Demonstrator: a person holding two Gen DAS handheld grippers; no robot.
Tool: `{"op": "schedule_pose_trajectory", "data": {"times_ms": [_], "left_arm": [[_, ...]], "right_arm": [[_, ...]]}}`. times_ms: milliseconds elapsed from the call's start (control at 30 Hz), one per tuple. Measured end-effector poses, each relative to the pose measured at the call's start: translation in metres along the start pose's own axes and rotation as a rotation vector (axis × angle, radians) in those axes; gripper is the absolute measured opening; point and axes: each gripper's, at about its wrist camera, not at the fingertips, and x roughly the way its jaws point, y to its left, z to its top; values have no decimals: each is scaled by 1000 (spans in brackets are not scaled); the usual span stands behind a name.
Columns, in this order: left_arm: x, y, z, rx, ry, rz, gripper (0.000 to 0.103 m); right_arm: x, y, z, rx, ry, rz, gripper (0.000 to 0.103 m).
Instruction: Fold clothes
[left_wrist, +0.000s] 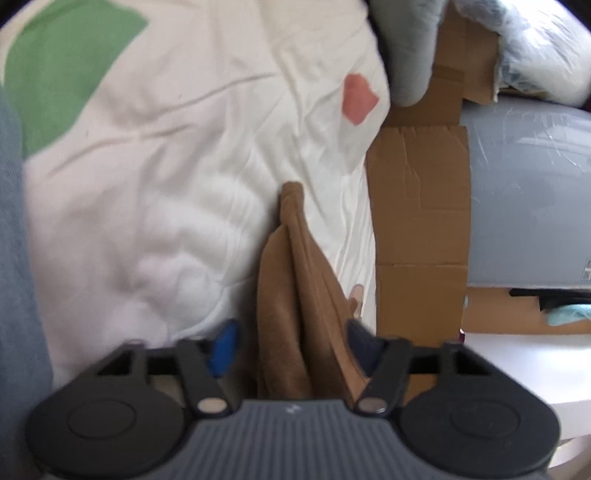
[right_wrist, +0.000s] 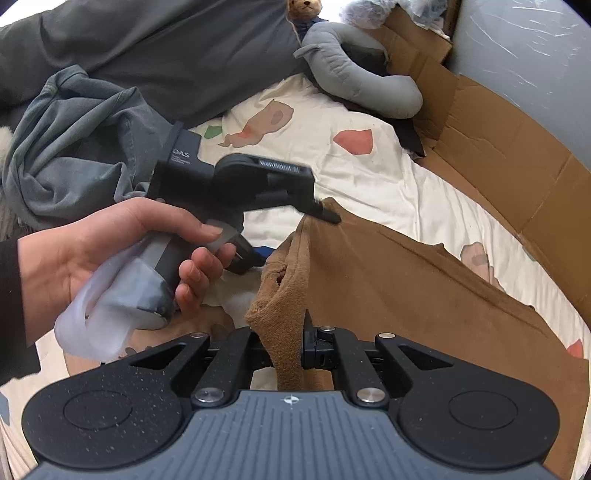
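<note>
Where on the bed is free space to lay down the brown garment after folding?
The bare white sheet between the brown garment, the grey plush toy and the cardboard is free. It is crowded on the side of the grey clothes, where the left gripper works.

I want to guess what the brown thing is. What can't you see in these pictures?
- Brown garment: right wrist view, its near part is hidden under the right gripper, so its kind stays unclear.
- Left gripper: left wrist view is blurred; whether its fingers press the cloth is unclear.
- Grey clothes: crumpled, shape unreadable.
</note>
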Motion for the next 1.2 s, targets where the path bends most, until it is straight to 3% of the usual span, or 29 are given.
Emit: {"op": "schedule_pose_trajectory", "data": {"times_ms": [33, 100, 367, 600, 1200], "left_arm": [[1, -1, 0, 9, 3, 8, 30], [-1, -5, 1, 24, 2, 19, 17], [-8, -32, -7, 86, -10, 12, 14], [-6, -79, -25, 211, -48, -17, 12], [49, -192, -93, 445, -15, 30, 12]], "right_arm": [[1, -1, 1, -7, 8, 16, 4], [2, -3, 1, -14, 17, 49, 4], [-10, -26, -4, -19, 19, 128, 4], [-33, -64, -11, 0, -16, 198, 4], [-82, -187, -83, 327, -219, 297, 4]]}}
